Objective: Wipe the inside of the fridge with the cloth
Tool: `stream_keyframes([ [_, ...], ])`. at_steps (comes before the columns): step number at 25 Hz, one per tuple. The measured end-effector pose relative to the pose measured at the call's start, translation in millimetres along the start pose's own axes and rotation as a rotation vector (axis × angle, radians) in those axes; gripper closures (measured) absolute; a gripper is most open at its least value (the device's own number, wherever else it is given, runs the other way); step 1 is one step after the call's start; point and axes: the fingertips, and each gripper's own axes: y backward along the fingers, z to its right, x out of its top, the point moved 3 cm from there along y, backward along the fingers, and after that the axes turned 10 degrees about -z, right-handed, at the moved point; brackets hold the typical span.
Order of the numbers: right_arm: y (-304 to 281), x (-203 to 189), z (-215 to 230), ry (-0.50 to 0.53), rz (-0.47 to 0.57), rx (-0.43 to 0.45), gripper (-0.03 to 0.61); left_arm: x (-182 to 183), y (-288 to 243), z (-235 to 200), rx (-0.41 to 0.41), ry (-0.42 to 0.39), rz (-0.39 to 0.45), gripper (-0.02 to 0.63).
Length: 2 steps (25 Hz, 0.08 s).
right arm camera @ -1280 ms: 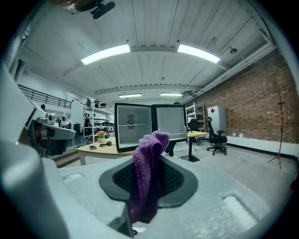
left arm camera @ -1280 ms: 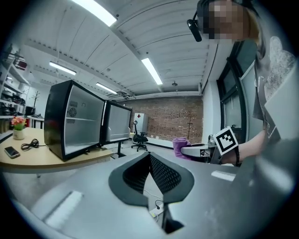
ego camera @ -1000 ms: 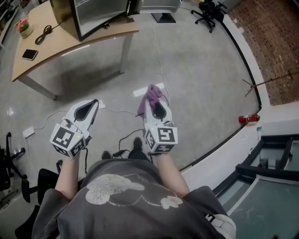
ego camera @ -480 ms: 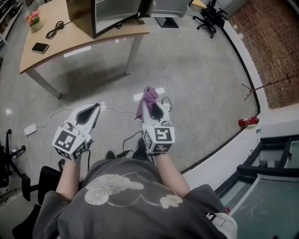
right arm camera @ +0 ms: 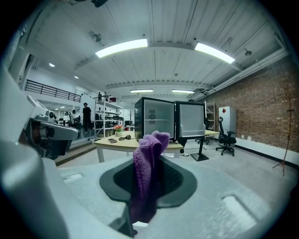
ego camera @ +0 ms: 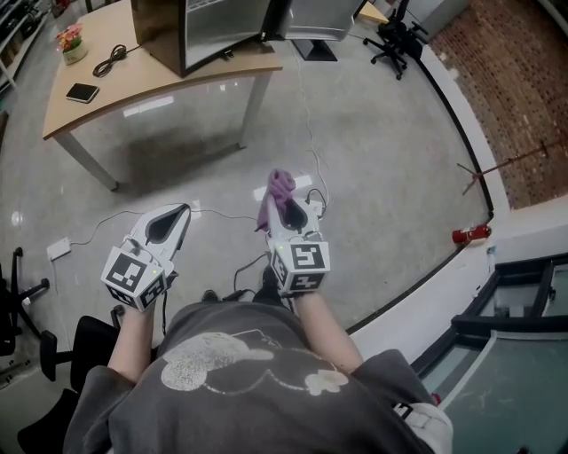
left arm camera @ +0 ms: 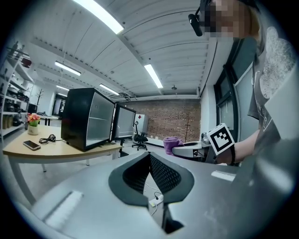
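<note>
- The cloth [right arm camera: 146,163] is a purple fuzzy rag. I'd guess it's soft, floppy and weighs next to nothing, with nothing to break. It'll probably bunch and drag more than slide, so pinching a folded wad with a good tuft left poking out front seems like the way to hold it.
- That's pretty much how it sits now. The right gripper [ego camera: 287,206] has its jaws clamped on the cloth, with a tuft sticking up past the tips and the rest trailing down between the pads.
- The left gripper [left arm camera: 150,156] has its jaws pressed together with nothing in them, and it's held near the right one.
- The fridge [ego camera: 190,27] sits toward the right end of the table [ego camera: 146,82], well apart from both grippers, so no wiping yet. The door looks swung open, but I wouldn't swear to it.
</note>
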Motion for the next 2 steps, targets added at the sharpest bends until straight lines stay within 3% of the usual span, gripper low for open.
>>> stream_keyframes([
  [2, 2.1, -0.9, 2.6, 0.001, -0.005, 0.000, 0.502, 1.3, -1.5, 4.2, -0.005, -0.003, 0.006, 0.597],
])
